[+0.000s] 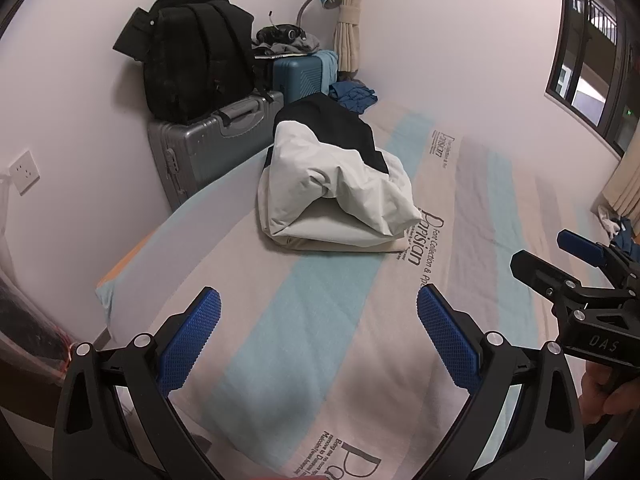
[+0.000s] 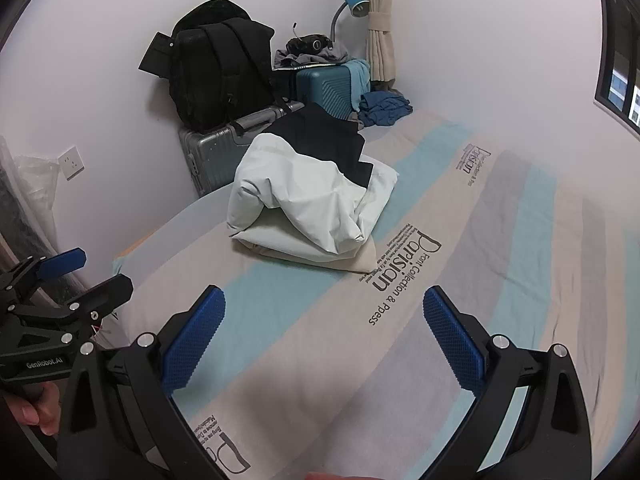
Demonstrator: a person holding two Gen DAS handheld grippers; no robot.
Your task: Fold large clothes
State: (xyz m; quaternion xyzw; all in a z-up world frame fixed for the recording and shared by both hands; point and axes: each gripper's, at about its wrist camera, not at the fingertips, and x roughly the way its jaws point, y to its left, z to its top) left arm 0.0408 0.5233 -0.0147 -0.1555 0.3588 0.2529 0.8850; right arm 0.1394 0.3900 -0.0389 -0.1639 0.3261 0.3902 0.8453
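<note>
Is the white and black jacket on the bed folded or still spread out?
Folded: the jacket sits as a compact, layered bundle on the bed, neither gripper touching it.

Both wrist cams sit low over the striped bedsheet (image 1: 320, 340), facing the far corner by the wall. Left cam's a bit further left. Each sees the same folded jacket (image 1: 332, 184) and suitcases (image 2: 224, 144).

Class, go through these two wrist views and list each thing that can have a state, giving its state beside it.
left gripper: open, empty
right gripper: open, empty
white and black jacket: folded, lying on the bed
bed sheet: spread flat
blue garment: crumpled
grey suitcase: closed
backpack: resting on the grey suitcase
curtain: tied back
</note>
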